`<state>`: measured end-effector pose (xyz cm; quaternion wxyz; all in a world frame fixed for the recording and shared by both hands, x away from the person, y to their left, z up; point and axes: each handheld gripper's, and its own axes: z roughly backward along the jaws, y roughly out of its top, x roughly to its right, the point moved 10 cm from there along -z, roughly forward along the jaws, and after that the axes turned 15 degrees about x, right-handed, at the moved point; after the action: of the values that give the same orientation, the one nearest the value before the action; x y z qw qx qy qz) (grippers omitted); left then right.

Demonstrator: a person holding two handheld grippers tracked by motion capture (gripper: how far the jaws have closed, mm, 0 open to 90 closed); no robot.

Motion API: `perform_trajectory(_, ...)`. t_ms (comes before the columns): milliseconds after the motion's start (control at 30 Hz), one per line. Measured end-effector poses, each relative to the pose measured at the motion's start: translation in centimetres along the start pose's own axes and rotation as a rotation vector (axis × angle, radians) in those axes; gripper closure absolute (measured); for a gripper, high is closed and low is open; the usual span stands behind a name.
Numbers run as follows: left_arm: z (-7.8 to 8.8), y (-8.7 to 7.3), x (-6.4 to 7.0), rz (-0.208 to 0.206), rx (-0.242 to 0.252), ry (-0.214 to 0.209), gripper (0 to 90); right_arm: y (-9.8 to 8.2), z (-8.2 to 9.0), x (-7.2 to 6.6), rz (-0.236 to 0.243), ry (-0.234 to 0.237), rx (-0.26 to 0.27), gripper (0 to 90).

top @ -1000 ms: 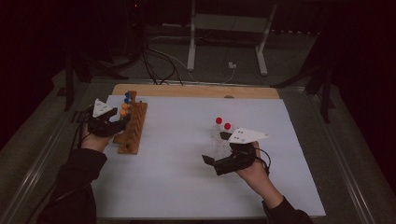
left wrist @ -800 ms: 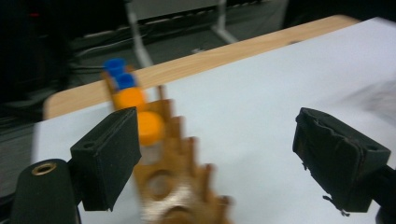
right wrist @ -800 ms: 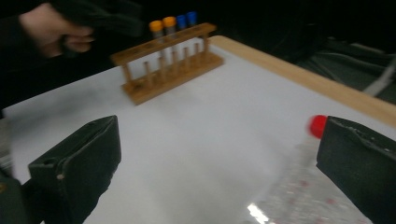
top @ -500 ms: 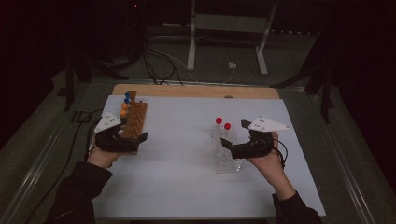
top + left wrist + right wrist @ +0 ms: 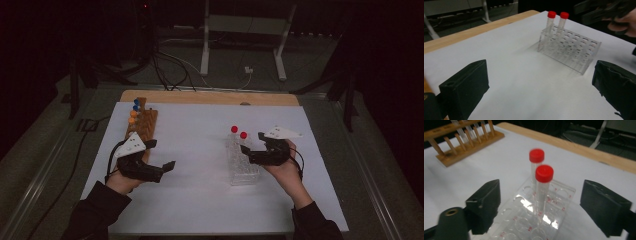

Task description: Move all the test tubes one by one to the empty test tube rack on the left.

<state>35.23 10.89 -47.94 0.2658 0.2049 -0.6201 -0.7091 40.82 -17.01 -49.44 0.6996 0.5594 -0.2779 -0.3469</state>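
A clear plastic rack (image 5: 243, 167) stands right of the table's middle with two red-capped tubes (image 5: 234, 131) at its far end. My right gripper (image 5: 248, 150) points left at them. In the right gripper view its jaws have just been closing, and the nearer red-capped tube (image 5: 543, 187) stands between them untouched, so the right gripper (image 5: 544, 205) is open. My left gripper (image 5: 169, 165) hovers over the white sheet near the wooden rack (image 5: 144, 125). Its jaws have just been opening. The left gripper (image 5: 539, 87) is open and holds nothing, facing the clear rack (image 5: 571, 50).
The wooden rack (image 5: 466, 142) holds blue- and orange-capped tubes (image 5: 134, 112) at the table's left. A white sheet (image 5: 200, 200) covers the table, with a wooden strip (image 5: 210, 97) along its far edge. Cables and stand legs lie on the floor beyond.
My left hand has come away from the wooden rack, toward the person and to the right. My right hand has shifted from the clear rack's front to its right side, level with the red-capped tubes.
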Motion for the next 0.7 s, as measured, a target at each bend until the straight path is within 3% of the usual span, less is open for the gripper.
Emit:
perform_trajectory(467,-0.1,0.1,0.7,-0.002,0.011,-0.021,1.5,-2.3,-2.4,0.9,0.010,-0.036,-0.075,54.2)
perform_trajectory(700,-0.2,0.0,0.9,-0.001,0.007,-0.029,1.5,-2.6,-3.1,0.6,0.020,-0.020,-0.088,61.7)
